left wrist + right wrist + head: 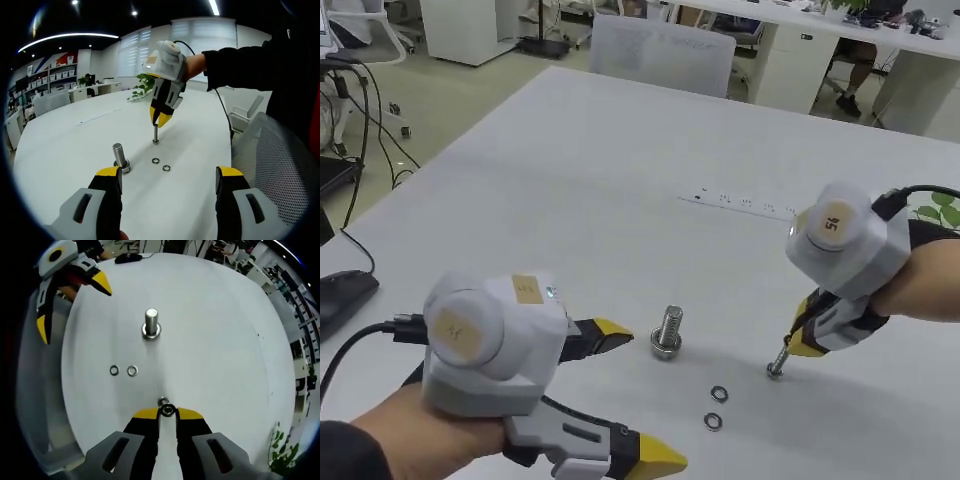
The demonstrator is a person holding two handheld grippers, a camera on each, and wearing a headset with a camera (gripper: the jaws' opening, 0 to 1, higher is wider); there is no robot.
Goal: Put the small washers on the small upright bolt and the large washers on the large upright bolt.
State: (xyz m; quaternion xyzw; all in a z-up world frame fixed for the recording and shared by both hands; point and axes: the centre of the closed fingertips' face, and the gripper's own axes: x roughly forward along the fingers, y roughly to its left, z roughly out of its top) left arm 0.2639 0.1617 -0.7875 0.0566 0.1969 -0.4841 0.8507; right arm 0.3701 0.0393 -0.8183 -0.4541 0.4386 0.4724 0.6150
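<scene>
Washer (167, 410) pinched in right tool (168, 413) above small bolt (155, 135); left tool (169, 173) spread beside large bolt (119, 156).

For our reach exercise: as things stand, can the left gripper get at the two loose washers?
Probably yes. The left gripper is open, and the loose washers lie on bare table ahead of it; the large bolt stands aside, and the right gripper holds a third washer at the small bolt.

Bright, even overhead light covers the white table (620, 180), leaving only a soft, faint shadow at the foot of the large bolt (667, 333). Ceiling strips (214, 7) and windows (200, 35) glare in the left gripper view. Both gripper views bend strongly toward their edges; the head view is sharp.
</scene>
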